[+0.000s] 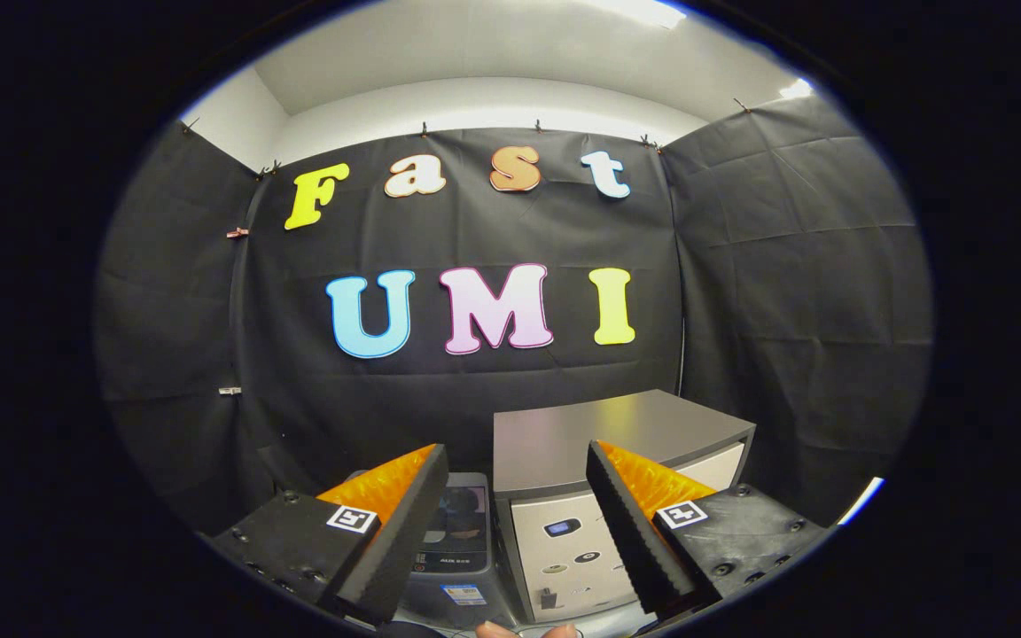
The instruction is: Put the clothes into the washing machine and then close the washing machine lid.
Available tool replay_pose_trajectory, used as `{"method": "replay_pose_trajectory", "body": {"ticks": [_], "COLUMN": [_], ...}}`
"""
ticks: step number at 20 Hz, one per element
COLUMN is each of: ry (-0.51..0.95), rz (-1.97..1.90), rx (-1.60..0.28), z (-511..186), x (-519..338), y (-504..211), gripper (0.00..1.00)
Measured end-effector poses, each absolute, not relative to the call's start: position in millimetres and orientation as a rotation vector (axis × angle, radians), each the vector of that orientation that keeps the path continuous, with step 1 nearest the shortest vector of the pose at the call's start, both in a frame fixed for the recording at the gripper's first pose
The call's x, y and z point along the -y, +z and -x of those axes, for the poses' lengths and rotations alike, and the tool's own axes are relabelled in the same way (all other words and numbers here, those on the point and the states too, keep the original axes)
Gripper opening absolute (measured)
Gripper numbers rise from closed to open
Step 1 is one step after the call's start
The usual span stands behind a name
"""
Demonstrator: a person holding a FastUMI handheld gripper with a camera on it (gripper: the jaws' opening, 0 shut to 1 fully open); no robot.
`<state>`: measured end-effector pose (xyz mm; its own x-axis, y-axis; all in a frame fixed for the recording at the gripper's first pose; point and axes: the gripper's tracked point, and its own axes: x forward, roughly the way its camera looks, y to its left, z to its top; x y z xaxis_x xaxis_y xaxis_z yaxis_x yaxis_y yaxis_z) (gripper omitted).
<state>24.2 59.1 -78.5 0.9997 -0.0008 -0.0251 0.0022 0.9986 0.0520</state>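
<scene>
Booth walled in black cloth (776, 266) on three sides, creased, pinned along the top edge; pale wall and ceiling (493, 62) above. The surface under the machines is hidden by the fingers, material not readable. Gripper (517, 496) released, fingers wide apart, nothing between the pads. Small dark grey washing machine with a clear top lid (462, 532) sits just ahead, at about 11 o'clock from the gap between the fingers, its left edge hidden behind the left finger (400, 532). Lid looks down; dim shapes show through the window, cannot tell what. A label marks its lower front. Touching its right side at 1 o'clock stands a taller boxy grey-topped cabinet with a cream front panel (599, 434), the right finger overlapping it.
</scene>
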Motion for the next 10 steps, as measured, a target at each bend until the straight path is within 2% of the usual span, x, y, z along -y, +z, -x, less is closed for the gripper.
{"method": "replay_pose_trajectory", "body": {"ticks": [10], "ry": [0.027], "rz": [-0.053], "rx": [-0.030], "z": [-25], "x": [-71], "y": [-81], "gripper": [0.99]}}
